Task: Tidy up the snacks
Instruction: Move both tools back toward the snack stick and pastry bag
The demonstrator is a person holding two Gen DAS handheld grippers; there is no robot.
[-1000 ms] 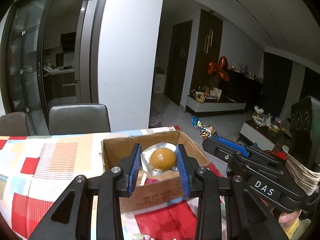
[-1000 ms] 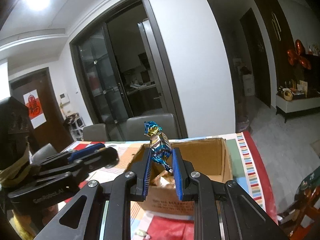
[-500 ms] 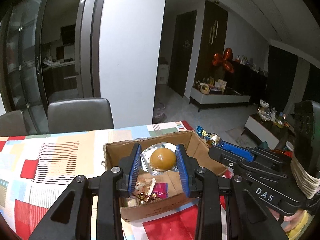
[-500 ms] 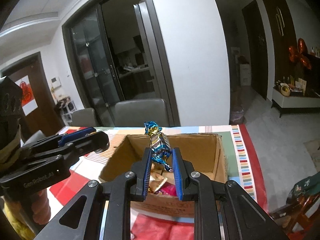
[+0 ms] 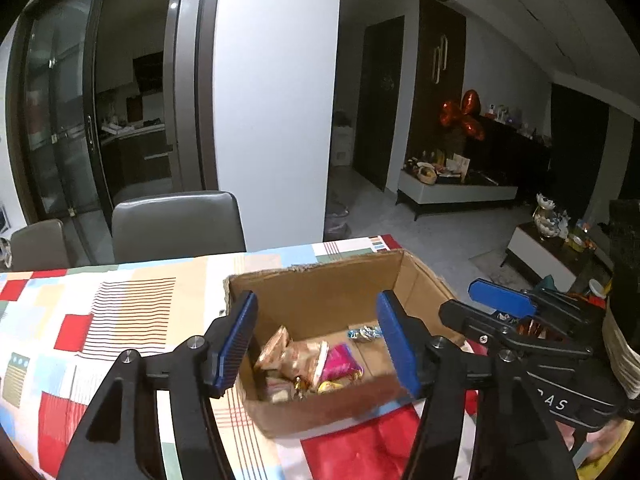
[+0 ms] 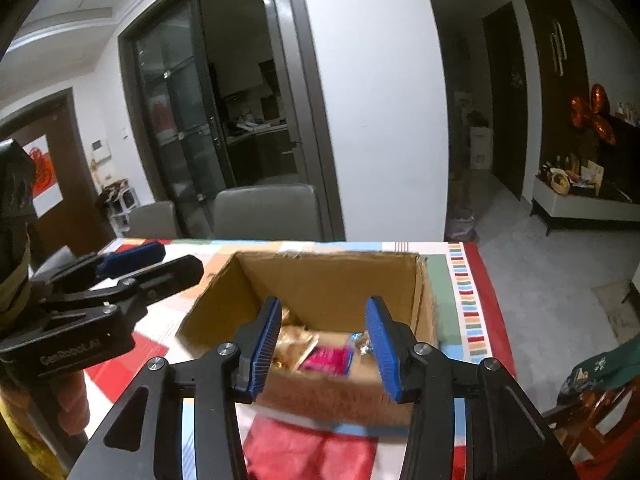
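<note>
An open cardboard box [image 5: 320,292] stands on the patchwork tablecloth and also shows in the right wrist view [image 6: 332,276]. Inside lie several wrapped snacks: golden packets [image 5: 288,354], a pink packet [image 5: 340,360] and a blue foil candy [image 5: 364,333], which shows in the right wrist view [image 6: 358,340] too. My left gripper [image 5: 316,346] is open and empty above the box's near side. My right gripper [image 6: 325,344] is open and empty above the box. The round brown snack is not visible.
The colourful tablecloth [image 5: 100,312] covers the table. Grey chairs [image 5: 176,222] stand at its far side. The table's right edge [image 6: 488,296] drops to the floor. The other gripper shows at the side in each view [image 5: 520,336] [image 6: 100,300].
Both grippers have opened and let go of their snacks. The blue foil candy now lies in the box. Both views look further down into the box.
</note>
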